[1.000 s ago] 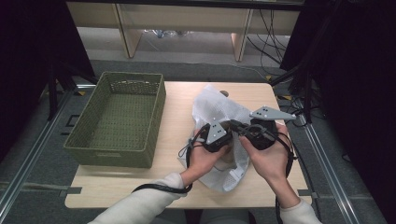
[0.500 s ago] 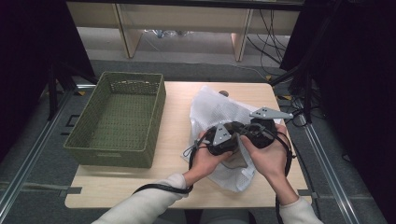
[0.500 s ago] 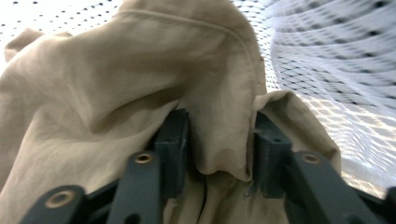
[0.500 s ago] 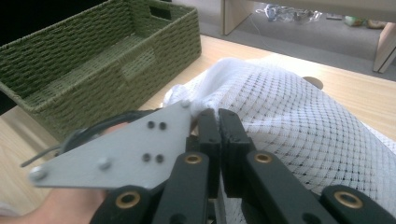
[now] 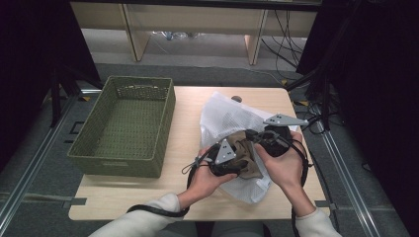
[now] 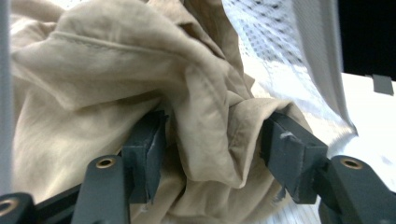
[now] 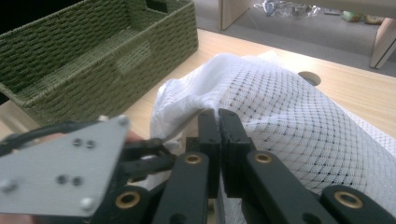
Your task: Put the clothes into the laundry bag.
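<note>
A white mesh bag [image 5: 232,116] lies on the right half of the wooden table [image 5: 185,133]. A tan cloth [image 5: 245,148] is bunched at its near opening. My left gripper [image 5: 243,160] reaches into that cloth; in the left gripper view its jaws [image 6: 215,140] have just been opening and stand apart, with folds of the tan cloth [image 6: 116,70] loose between them and the mesh [image 6: 275,56] behind. My right gripper [image 5: 253,134] is shut on the bag's edge; in the right gripper view its jaws [image 7: 218,114] pinch the white mesh [image 7: 299,126].
A green woven basket [image 5: 121,81] stands on the left of the table, its wall [image 7: 93,60] close to the bag. A round cable hole [image 5: 236,98] sits at the table's far edge. Shelving and cables lie beyond the table.
My left hand has shifted right and down toward the bag's mouth, and the tan cloth now shows there. The right hand has stayed where it was.
</note>
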Tool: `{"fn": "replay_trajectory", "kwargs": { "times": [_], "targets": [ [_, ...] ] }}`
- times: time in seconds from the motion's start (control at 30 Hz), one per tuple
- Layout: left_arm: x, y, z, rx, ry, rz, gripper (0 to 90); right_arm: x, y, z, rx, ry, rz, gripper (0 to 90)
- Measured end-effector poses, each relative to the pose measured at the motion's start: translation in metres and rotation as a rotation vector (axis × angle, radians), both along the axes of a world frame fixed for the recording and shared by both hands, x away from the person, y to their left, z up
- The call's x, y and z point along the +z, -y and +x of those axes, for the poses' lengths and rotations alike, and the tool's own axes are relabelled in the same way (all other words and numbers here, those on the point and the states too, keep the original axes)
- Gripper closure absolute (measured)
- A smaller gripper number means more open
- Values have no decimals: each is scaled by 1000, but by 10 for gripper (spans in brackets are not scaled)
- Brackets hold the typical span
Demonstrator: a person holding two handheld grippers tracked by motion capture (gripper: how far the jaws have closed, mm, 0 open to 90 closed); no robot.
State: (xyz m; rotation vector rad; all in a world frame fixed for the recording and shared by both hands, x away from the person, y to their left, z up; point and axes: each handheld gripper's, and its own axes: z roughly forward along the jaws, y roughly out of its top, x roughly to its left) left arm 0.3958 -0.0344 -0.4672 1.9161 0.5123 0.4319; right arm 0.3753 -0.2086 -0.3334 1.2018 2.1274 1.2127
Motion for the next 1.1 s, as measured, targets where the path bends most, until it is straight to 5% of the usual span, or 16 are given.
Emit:
{"fn": "replay_trajectory", "kwargs": {
  "times": [0.33, 0.57, 0.63, 0.83, 0.93, 1.1],
  "targets": [
    [1, -28, -16, -37, -17, 15, 391, -2, -1, 1, 1, 3, -19, 898],
    [-2, -37, -16, 2, -24, 48, 522, -3, -3, 2, 23, -2, -27, 898],
    [-2, -36, -21, -6, -22, 40, 501, -3, -4, 1, 16, -19, -14, 898],
    [-10, -33, -35, -5, -38, 123, 325, -3, -4, 0, 16, -27, -15, 898],
    [-21, -24, -32, -3, -36, 159, 346, -4, -6, 1, 18, -22, -5, 898],
    [-26, -8, -22, 12, -28, 153, 488, -6, -8, 0, 32, -34, -19, 898]
  ]
}}
